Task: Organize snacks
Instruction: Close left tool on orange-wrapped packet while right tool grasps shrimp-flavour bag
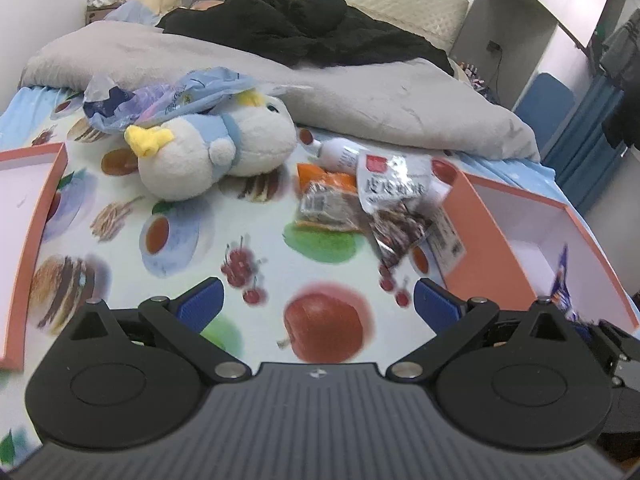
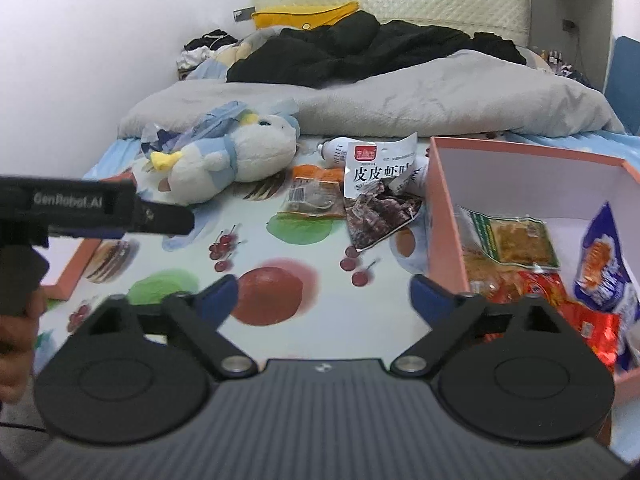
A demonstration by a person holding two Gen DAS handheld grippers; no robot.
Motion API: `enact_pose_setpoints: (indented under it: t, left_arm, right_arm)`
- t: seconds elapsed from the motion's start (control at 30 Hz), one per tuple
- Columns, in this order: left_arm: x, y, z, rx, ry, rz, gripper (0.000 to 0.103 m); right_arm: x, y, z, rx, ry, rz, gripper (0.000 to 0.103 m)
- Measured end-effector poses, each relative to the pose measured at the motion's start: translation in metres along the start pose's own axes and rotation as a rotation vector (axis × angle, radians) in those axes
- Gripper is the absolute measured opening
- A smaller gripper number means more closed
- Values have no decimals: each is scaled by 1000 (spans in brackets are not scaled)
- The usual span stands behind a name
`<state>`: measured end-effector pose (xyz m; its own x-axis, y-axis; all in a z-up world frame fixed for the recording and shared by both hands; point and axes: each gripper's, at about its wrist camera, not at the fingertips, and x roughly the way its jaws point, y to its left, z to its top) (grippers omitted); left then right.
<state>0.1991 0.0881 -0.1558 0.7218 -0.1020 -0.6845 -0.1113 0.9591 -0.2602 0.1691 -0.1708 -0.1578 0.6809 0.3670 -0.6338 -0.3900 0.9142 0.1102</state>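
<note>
Salmon-pink box (image 2: 444, 216) sits on the bed at right, lid off, white inside. Inside it: a green-edged packet (image 2: 516, 240), red packets (image 2: 560, 300) and a blue-and-white packet (image 2: 604, 268).

Loose on the printed sheet (image 2: 280, 344), just left of the box: a silver snack bag (image 2: 376, 184) with red label, lying partly over an orange-edged packet (image 2: 312, 196). A white bottle (image 2: 332, 152) lies on its side behind them. A plush penguin (image 2: 236, 156) lies further left, with a crumpled blue wrapper (image 1: 160, 100) against it. A grey duvet (image 2: 400, 104) is heaped behind.

Right tool (image 2: 320, 300): released, blue pads spread wide, nothing between them, held over the sheet near the box's left wall.

Left tool (image 1: 316, 300): also released and empty, over the apple print. A second pink box part (image 1: 36, 216) lies at the left edge.
</note>
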Motion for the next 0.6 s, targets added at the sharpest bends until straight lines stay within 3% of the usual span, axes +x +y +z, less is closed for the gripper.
enact_pose_setpoints:
  t: [0.1,0.3,0.6]
  left_arm:
    - [19,13,11,-6,-29,8,102]
    - [63,34,28,-34,-19,-1,101]
    - [147,38,53,-42,46,-97,102]
  right_arm:
    - [17,1,7,11,-12,34,103]
    - [65,3,15,-10,-4,24,103]
    - [136,-3,22,-17,27,-76,98]
